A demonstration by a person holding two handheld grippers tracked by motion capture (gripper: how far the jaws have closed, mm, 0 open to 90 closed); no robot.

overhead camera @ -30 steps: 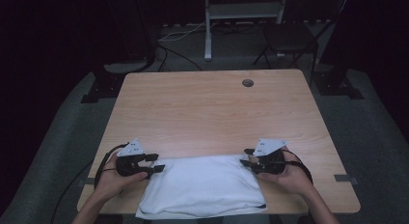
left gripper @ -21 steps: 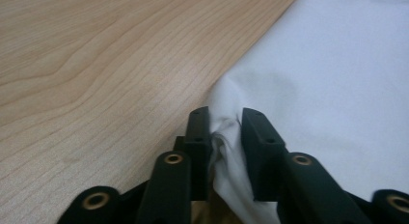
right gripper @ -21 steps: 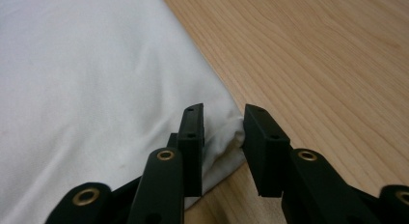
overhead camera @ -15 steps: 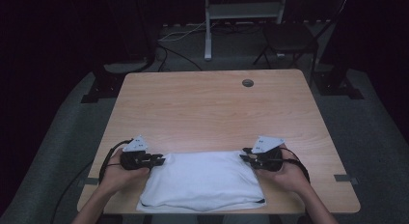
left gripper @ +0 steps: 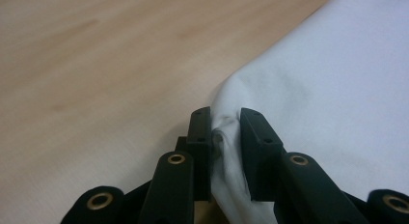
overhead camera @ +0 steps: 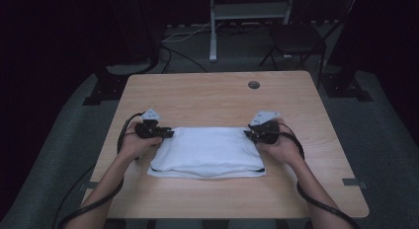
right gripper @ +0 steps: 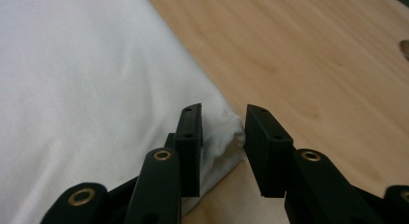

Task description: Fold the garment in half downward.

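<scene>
A: How will the white cloth (overhead camera: 207, 151) handle?

B: Soft, light, limp; best taken by its far corners. It lies folded on the table (overhead camera: 207, 93) between both tools.

A: Grips?

B: Left gripper (left gripper: 225, 130) pinches one corner, freshly loosened a little; right gripper (right gripper: 223, 132) clasps the other. No containers here.
</scene>
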